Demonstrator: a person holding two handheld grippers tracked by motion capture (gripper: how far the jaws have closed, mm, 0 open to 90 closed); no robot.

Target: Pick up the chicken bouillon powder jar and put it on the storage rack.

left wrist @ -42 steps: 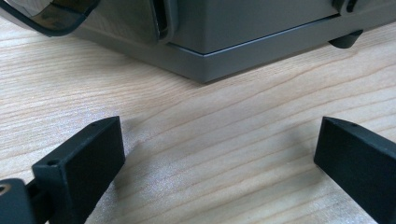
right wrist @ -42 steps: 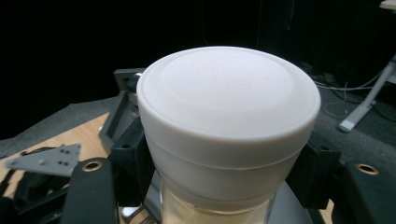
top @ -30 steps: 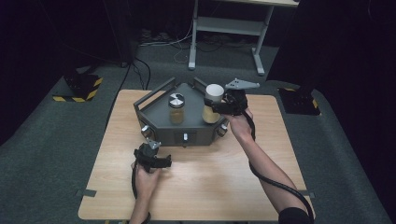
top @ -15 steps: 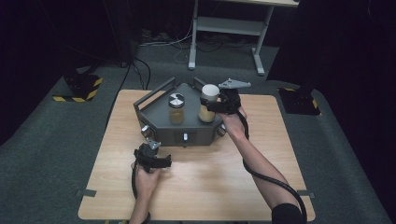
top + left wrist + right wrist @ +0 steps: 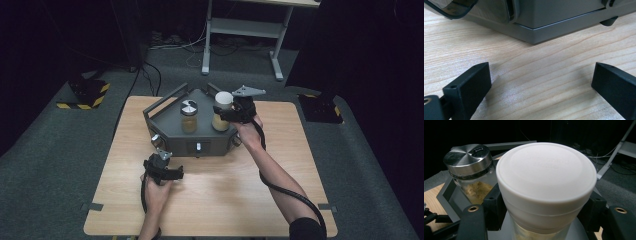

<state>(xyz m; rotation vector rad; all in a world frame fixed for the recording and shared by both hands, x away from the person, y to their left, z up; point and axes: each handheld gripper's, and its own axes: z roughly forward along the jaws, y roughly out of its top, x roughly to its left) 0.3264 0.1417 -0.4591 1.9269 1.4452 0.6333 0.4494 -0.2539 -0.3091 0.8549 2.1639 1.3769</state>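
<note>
Standing just beside our white-lidded jar (image 5: 222, 111) on the grey box (image 5: 200, 132) is 1 steel-capped jar (image 5: 188, 116), close enough to crowd it; the wooden table (image 5: 220, 195) lies bare in front. Our right gripper (image 5: 231, 114) clamps the white-lidded jar under its lid; our left gripper (image 5: 172, 175) rests wide, holding nothing. Our right gripper view reveals tan powder (image 5: 477, 191) in the steel-capped jar; our left gripper view shows the box's lower edge.

Each gripper, the left gripper (image 5: 172, 173) and the right gripper (image 5: 223, 115), is matte black with two blocky rectangular jaws bearing small screw holes. A grey three-cornered plate (image 5: 247, 91) tops the right unit. A thick black cable (image 5: 285, 189) trails along the bare forearm to a dark sleeve (image 5: 306, 230).
</note>
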